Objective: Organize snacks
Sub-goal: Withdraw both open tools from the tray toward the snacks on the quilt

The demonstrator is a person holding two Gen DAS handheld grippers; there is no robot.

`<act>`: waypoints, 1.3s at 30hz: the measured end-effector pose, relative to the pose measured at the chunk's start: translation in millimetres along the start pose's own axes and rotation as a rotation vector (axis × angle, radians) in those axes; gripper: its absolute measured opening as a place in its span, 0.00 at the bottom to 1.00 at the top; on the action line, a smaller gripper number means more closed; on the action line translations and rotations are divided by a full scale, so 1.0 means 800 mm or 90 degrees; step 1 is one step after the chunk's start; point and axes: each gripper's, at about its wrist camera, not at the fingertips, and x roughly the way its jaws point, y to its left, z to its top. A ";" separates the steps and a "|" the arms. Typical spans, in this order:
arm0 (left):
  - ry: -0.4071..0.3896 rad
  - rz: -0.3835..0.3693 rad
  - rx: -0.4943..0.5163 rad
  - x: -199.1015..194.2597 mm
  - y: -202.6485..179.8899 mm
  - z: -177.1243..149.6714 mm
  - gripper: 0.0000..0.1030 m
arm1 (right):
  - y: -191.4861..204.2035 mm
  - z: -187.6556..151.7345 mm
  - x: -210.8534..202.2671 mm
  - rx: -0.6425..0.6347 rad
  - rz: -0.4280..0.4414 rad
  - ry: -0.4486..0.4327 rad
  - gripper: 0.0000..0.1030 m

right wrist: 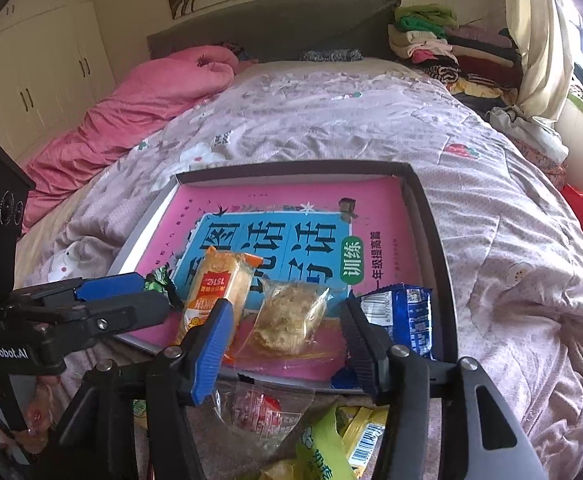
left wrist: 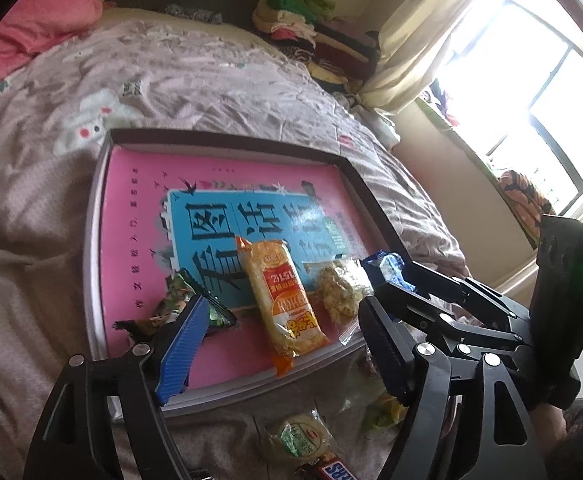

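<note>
Four wrapped snacks in shallow dark-rimmed tray on pink book cover, left to right: green packet, orange cracker pack, clear-bagged crumbly cake, blue packet. Left gripper jaws apart, empty; right gripper likewise.

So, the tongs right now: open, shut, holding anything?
Left tongs: open, holding nothing.
Right tongs: open, holding nothing.
</note>
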 end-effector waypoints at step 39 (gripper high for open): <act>-0.088 0.066 0.040 -0.080 -0.006 -0.008 0.80 | 0.000 -0.002 -0.077 -0.007 0.008 -0.084 0.68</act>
